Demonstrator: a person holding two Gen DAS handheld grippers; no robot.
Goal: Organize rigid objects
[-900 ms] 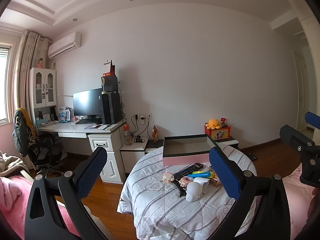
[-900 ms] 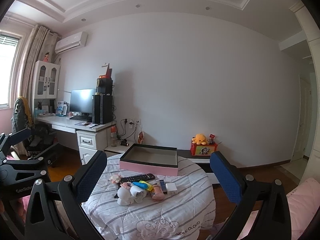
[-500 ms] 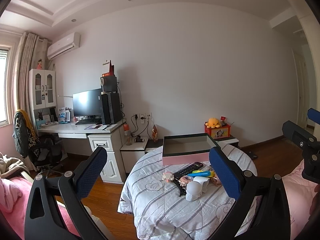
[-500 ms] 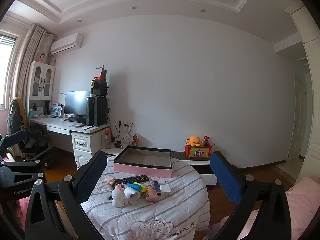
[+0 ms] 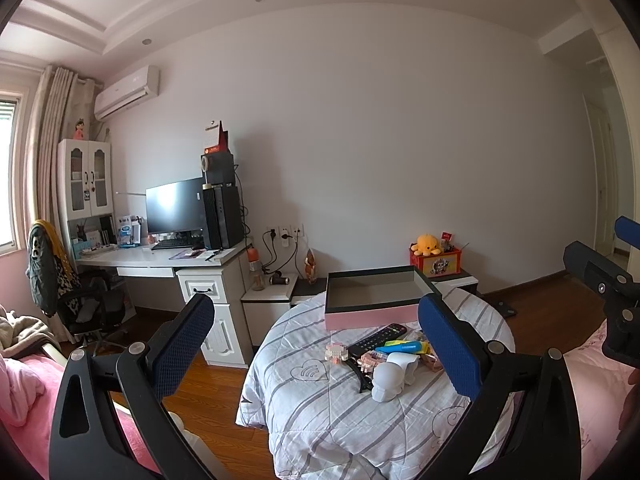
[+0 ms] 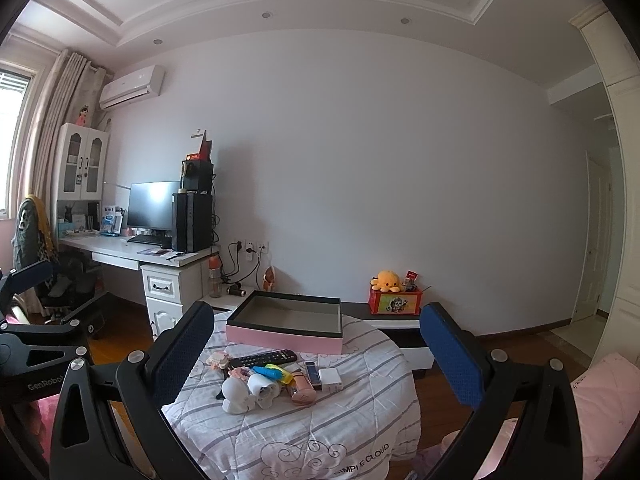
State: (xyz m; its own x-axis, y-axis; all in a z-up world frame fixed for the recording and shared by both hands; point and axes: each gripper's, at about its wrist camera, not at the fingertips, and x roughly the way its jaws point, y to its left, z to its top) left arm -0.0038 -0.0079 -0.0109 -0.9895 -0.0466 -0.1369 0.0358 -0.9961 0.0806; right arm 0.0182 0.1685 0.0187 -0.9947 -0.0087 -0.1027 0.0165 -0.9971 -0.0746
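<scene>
A round table under a striped grey quilt point(image 5: 312, 412) point(image 6: 304, 436) carries a pink box with a dark rim point(image 5: 372, 312) point(image 6: 284, 336), standing empty at the far side. In front of it lies a heap of small things: a black remote point(image 5: 376, 340) point(image 6: 264, 359), a blue and yellow marker point(image 5: 402, 347) point(image 6: 274, 373), a white figurine point(image 5: 386, 380) point(image 6: 236, 394), a pink block toy point(image 5: 336, 353) and a white adapter point(image 6: 330, 379). My left gripper point(image 5: 316, 344) and right gripper point(image 6: 316, 352) both hang open, short of the table, holding nothing.
A white desk point(image 5: 160, 258) with monitor and computer tower stands at the left, with an office chair point(image 5: 80, 300) beside it. A low cabinet bears a red box with an orange plush point(image 6: 394, 294). Pink bedding point(image 5: 20, 384) lies at the lower corners. Wooden floor surrounds the table.
Both views have shifted slightly; the table and box sit a little lower and nearer in the right wrist view. No object on the table has moved, and both grippers stay open.
</scene>
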